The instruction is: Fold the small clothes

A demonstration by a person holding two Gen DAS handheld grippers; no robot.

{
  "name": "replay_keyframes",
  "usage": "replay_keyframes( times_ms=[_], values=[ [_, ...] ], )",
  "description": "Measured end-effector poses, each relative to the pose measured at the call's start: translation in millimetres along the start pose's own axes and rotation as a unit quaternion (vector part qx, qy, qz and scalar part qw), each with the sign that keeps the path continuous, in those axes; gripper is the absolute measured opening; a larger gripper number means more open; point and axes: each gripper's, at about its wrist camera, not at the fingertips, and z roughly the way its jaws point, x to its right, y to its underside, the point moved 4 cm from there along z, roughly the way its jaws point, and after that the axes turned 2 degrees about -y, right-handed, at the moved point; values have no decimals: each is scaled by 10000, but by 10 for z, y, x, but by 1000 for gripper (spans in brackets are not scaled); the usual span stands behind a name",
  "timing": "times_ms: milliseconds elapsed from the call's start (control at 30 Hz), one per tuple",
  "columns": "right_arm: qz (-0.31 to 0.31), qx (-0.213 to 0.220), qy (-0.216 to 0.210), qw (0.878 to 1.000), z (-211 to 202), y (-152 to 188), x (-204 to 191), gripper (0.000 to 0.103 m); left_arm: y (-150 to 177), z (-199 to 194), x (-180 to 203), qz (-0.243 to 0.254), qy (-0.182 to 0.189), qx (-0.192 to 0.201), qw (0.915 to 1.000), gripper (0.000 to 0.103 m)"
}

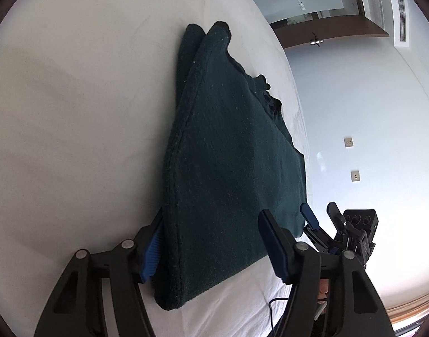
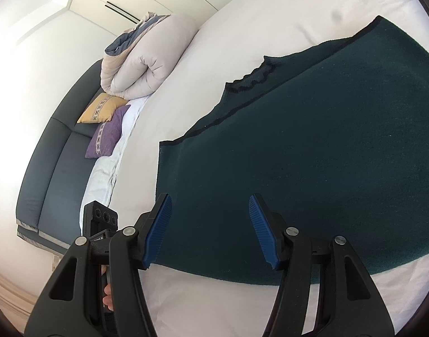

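Note:
A dark green knitted garment (image 1: 228, 154) lies folded double on the white bed sheet (image 1: 74, 112). My left gripper (image 1: 211, 241) is open, its jaws standing on either side of the garment's near folded edge, not closed on it. My right gripper (image 1: 321, 213) shows at the garment's right corner, open. In the right wrist view the same garment (image 2: 312, 154) spreads flat, and my right gripper (image 2: 208, 230) is open just above its near edge, holding nothing. The garment's ruffled neckline (image 2: 256, 75) faces the far side.
A rolled beige duvet (image 2: 141, 56) lies at the head of the bed, with a yellow cushion (image 2: 100, 109) and a purple cushion (image 2: 107, 132) beside a dark headboard (image 2: 51, 168). The sheet's near edge (image 2: 214, 303) lies below the garment. A wall with sockets (image 1: 351, 157) stands beyond.

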Motion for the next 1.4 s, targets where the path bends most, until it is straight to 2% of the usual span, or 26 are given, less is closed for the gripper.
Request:
replay_keyframes(
  times_ms=[67,133,200,267,500,600,767,833,967,1067,1200,1333,1400],
  values=[
    [-25,-50,-44,10000,66,-24,-44,57,2,0,-13,-107,93,42,9999,62],
    [-71,-138,-123,9998,169,-66,-105,57,11,17,-19,-234,257,51,9994,50],
    [-115,-263,-205,9994,317,-111,-185,57,37,56,-64,-373,357,-19,9987,28],
    [-129,-400,-305,9987,491,-159,-263,57,46,82,-97,-449,352,-30,9984,20],
    [-86,-928,-557,9941,1149,-259,-455,57,19,2,-140,-603,673,156,9958,17],
    [108,-1219,-369,9918,1441,-246,-310,56,19,-21,-139,-598,704,229,9955,16],
    [99,-1097,-709,9914,1521,-230,-222,56,15,-107,-16,-301,720,402,9961,16],
    [175,-1120,-909,9894,1514,-242,-205,56,17,-143,83,-83,595,478,9971,16],
    [465,-1046,-1270,9853,1325,-340,-133,56,-6,-153,416,296,252,706,9967,15],
    [582,-836,-1423,9846,1048,-492,10,64,-6,-15,865,732,60,710,9948,15],
    [1012,-579,-1712,9783,676,-742,341,66,-22,395,1528,1368,-131,497,9893,15],
    [1634,-369,-2302,9586,353,-968,714,74,98,974,2028,1891,-252,153,9815,15],
    [1898,-247,-2389,9520,250,-1078,926,76,193,1300,2181,2020,-234,-75,9791,15]
  ],
)
